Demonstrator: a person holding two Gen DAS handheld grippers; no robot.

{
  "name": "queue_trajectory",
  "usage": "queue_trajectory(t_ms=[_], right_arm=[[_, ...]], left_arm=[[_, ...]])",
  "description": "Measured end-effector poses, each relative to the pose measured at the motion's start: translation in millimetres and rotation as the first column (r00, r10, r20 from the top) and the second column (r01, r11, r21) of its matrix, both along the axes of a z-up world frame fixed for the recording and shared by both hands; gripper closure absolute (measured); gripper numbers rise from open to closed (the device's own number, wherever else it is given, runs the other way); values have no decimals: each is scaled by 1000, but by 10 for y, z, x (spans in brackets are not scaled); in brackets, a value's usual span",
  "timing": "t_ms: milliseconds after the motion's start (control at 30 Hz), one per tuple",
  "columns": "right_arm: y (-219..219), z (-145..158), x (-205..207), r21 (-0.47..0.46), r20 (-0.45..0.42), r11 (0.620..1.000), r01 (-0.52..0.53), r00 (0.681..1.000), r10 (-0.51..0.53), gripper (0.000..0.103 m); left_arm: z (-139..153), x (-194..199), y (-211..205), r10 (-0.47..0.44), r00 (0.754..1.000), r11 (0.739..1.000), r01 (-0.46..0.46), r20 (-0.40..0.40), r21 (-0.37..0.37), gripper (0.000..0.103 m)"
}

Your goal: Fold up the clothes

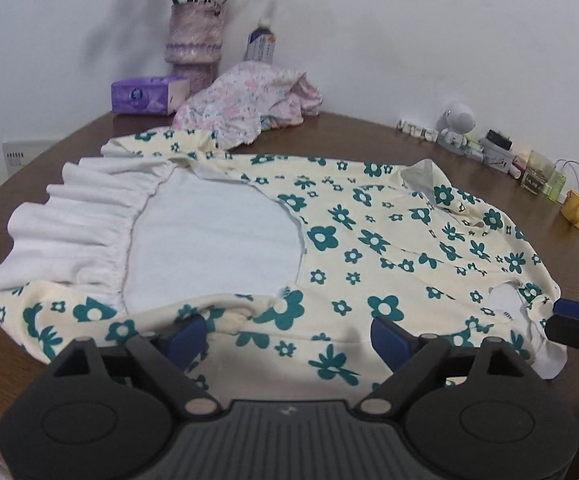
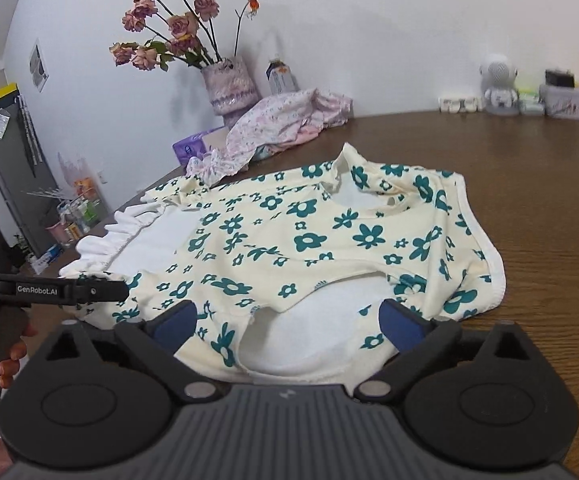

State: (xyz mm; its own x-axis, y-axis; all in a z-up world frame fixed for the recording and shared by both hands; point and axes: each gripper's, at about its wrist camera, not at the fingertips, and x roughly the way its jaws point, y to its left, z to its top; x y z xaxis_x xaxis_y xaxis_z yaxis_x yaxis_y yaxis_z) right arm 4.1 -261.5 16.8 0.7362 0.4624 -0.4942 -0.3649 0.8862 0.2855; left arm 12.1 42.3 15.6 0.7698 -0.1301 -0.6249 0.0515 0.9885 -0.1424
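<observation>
Spreading wide over the near hem of the garment, the left gripper (image 1: pixel 285 332) has its jaws far apart, with cream cloth lying loose between the blue pads and nothing clamped. The right gripper (image 2: pixel 289 322) is likewise wide open above the garment's near edge, where the white lining shows between its fingers; neither pad presses on the fabric. In the right wrist view the left gripper reaches in from the left edge, and a hand (image 2: pixel 9 344) grips its handle. The floral dress (image 1: pixel 369 240), cream with teal flowers and a white ruffled part at one side, lies spread flat across the brown wooden counter (image 2: pixel 549 200), inside-out in places so the white lining shows. Behind it, touching its far edge, sits a crumpled pink floral garment (image 1: pixel 249 108). Just beside that are a purple tissue pack (image 1: pixel 145 96) and a lilac vase (image 1: pixel 195 44) holding dried roses (image 2: pixel 161 36), with a bottle (image 1: pixel 261 42) against the white wall. Along the far right of the counter stands a small white figurine (image 1: pixel 457 122) among little boxes and jars.
</observation>
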Motion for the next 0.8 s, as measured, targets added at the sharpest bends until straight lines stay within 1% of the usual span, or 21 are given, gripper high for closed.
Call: queue_trajectory(t_ms=[100,167,233,333,433,533,800], right_arm=[[60,-29,-46,-19,59,999,51,997,-50,1],[97,-47,-67,-37,96,996,79,993,-75,1],[132,-77,-75,-54,105,995,87,991,-81,1],[172,-142,-60,-64,83,994,86,993,-81,0],[166,-141,-106,-55,103,994,91,991,-85,0],[178,-158,-111,-56,93,994,97,991,-91,0],[206,-186,-90,-75,63,993,96,994,-91,0]], left_arm=[[-37,-8,29,2,1000,1000,-1,28,-15,12],[-76,1,43,9,999,1000,-8,39,-18,12],[-109,13,81,18,999,999,-17,46,-32,11],[-137,16,121,28,998,999,-25,64,-42,10],[-174,14,135,25,996,999,-21,87,-46,8],[-193,14,143,25,994,998,-20,105,-51,7],[-215,24,143,33,993,998,-26,115,-61,6]])
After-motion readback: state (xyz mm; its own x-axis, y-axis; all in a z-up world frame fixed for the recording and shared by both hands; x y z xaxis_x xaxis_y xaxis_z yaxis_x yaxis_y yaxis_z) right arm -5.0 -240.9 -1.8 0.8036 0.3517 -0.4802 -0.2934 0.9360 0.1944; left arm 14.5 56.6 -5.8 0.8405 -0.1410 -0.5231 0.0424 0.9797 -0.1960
